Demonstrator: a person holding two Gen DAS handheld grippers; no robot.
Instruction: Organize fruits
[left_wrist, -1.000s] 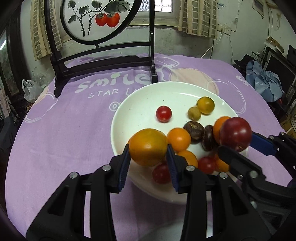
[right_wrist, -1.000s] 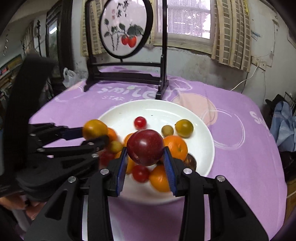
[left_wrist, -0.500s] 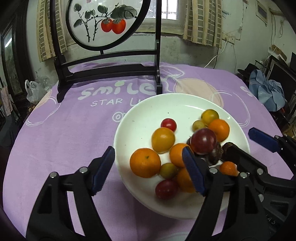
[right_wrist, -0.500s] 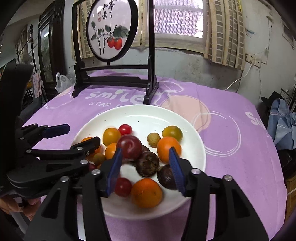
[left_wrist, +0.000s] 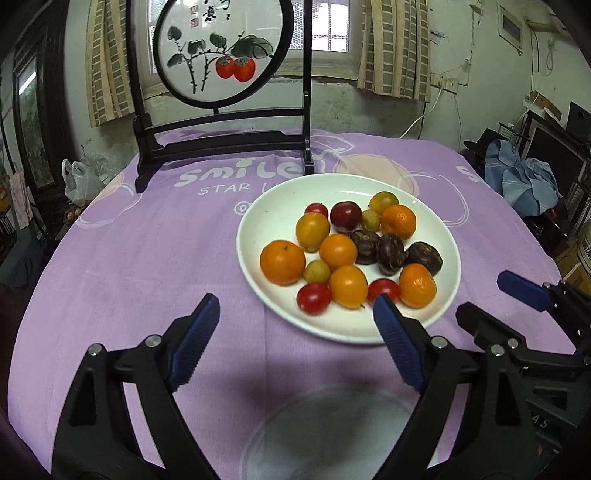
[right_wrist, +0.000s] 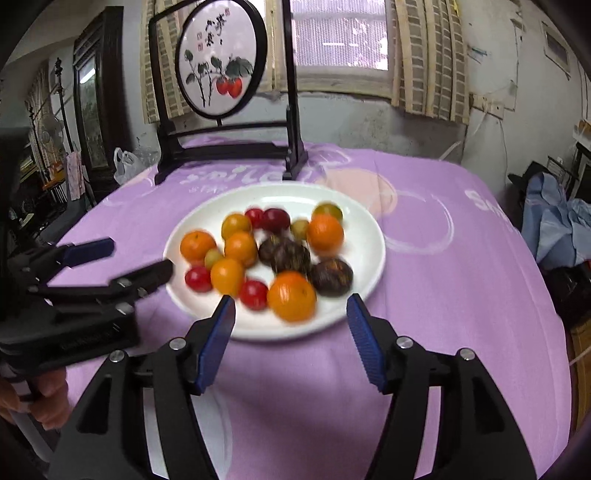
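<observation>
Fruits, heaped on the white plate (left_wrist: 255, 206) at frame centre, look round, light and thin-skinned, so pinch each gently across its widest part with your left gripper (left_wrist: 293, 341) or right gripper (right_wrist: 291, 341), both empty, jaws opening

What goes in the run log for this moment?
left gripper: opening, empty | right gripper: opening, empty | fruits: all on white plate

Left gripper (left_wrist: 291, 315): black plastic arms, ribbed blue pads, silver screws.
Right gripper (right_wrist: 290, 317): matching black frame, ribbed blue pads, silver screws.
</observation>
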